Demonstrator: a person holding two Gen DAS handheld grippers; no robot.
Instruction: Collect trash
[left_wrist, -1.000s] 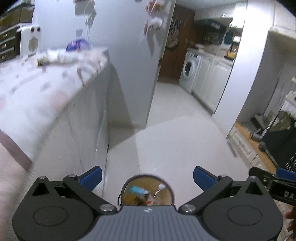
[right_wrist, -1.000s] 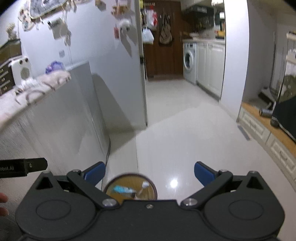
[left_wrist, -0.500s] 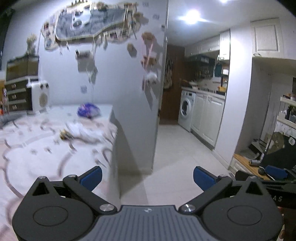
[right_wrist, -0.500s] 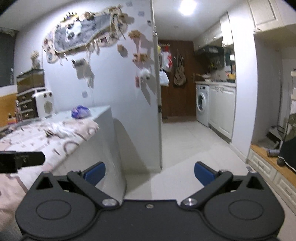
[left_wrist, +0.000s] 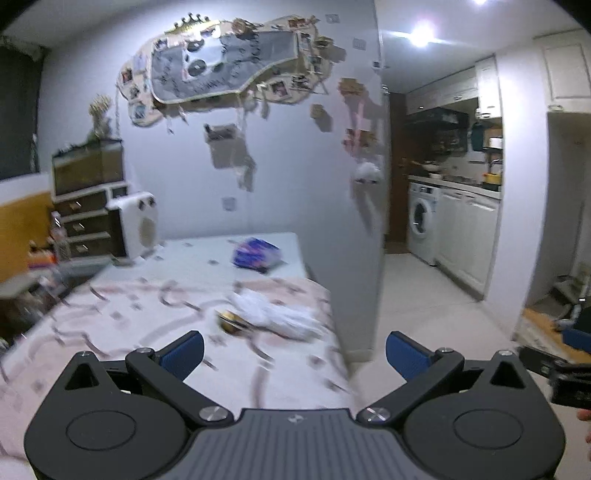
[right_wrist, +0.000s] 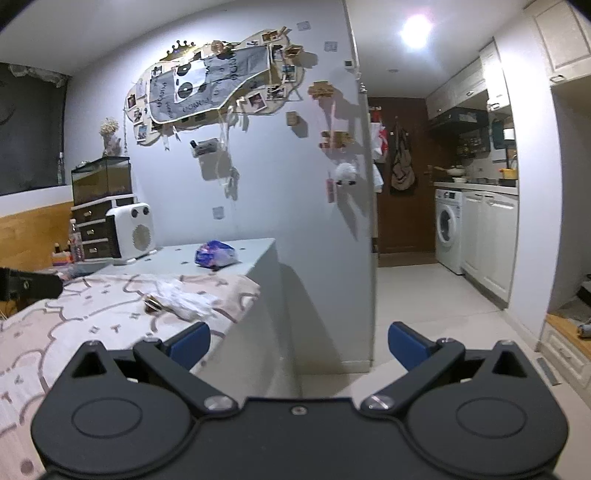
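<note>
Right now, both sets of tongs spread wide, nothing between them. Left tongs hovering low over the worktop, blue pads apart, aimed at the crumpled white tissue lying just ahead on the pink patterned cloth. Right tongs also splayed and empty, hanging off the worktop's end, over the floor, with the litter ahead and to their left.

Touching the tissue's near side: a small gold wrapper, shiny, partly tucked under the paper. Further back, on the bare pale part of the worktop and well apart from the tissue: a blue-purple snack bag. Beyond that, a white heater by the wall.

Judging by the lie of things, nothing yet picked up; approach stage only.

Risks from here: closing on the tissue too deep and pinching the cloth with it, dragging the whole cover. Snatching the tissue alone and flicking the gold wrapper off the edge, close as it sits to the drop. Soft, loose paper likely to tear or slip from a shallow grip. Left view blurred, so exact edges of the litter hard to call.
</note>
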